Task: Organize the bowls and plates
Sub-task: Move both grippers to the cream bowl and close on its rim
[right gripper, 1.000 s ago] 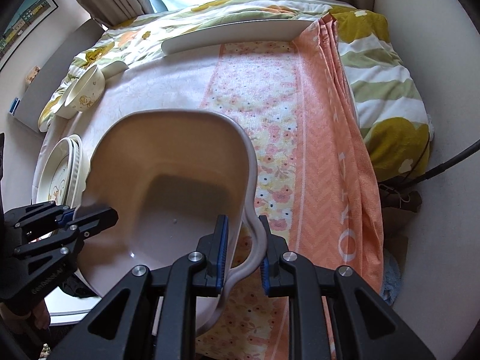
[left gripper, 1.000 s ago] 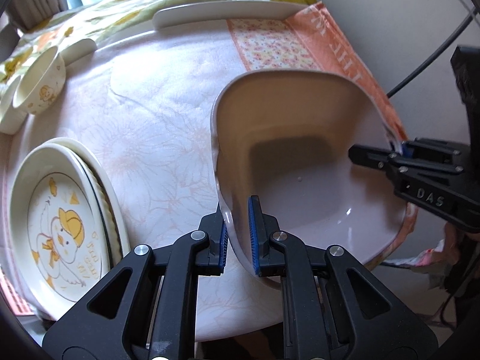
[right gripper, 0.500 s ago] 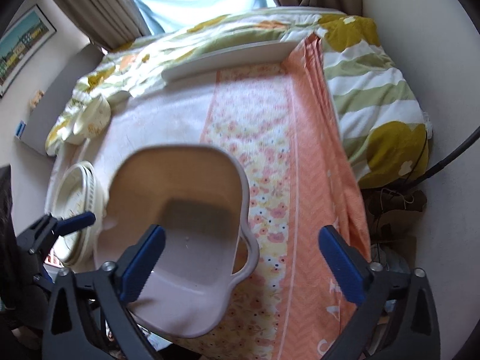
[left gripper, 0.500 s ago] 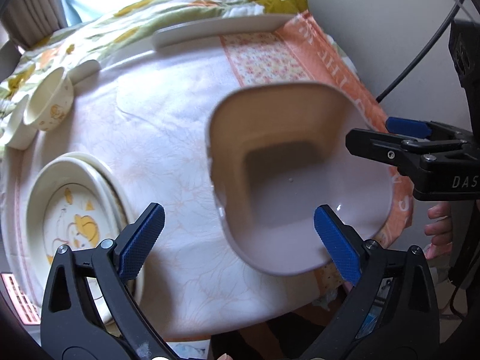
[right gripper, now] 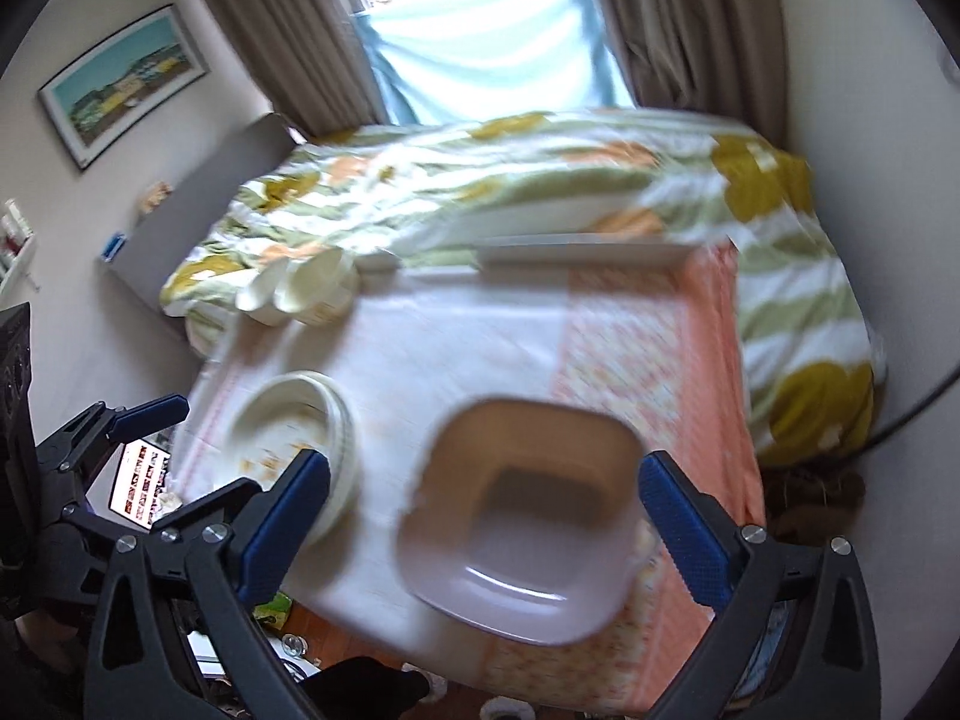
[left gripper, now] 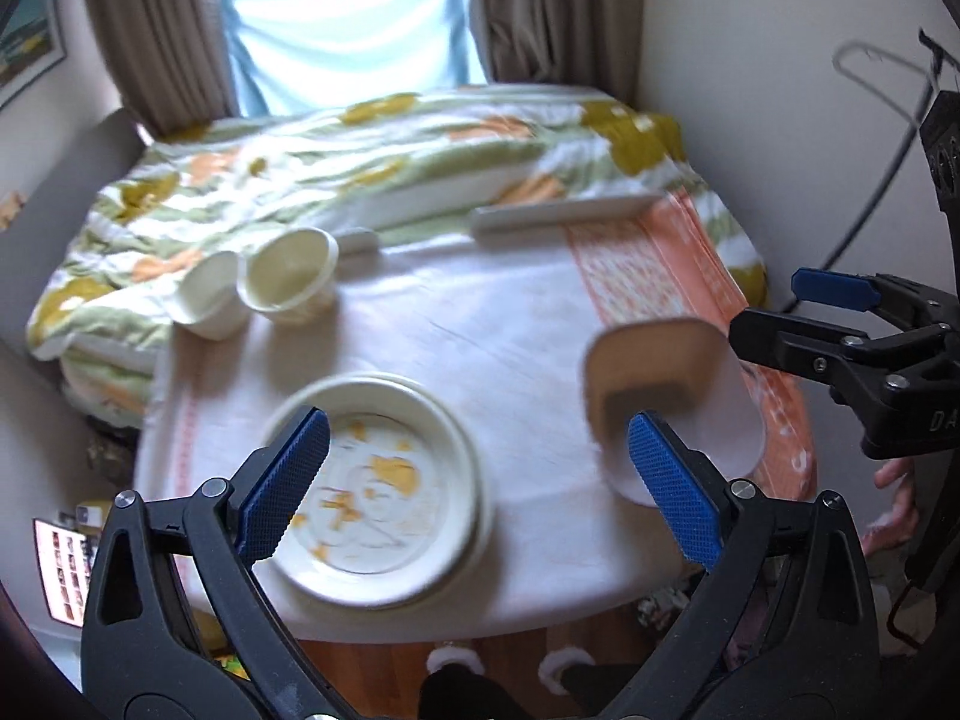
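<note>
Both grippers, left gripper (left gripper: 477, 489) and right gripper (right gripper: 483, 525), had jaws wide, holding nothing | basin (right gripper: 522, 522) sat on bench (right gripper: 456, 348) at 5 o'clock, likely for receiving crockery | plates (left gripper: 372, 480) at 7, bowls (left gripper: 288, 279) at 10

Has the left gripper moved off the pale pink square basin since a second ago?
Yes. The left gripper released the pale pink square basin, opened, and backed up and away from the table.
</note>
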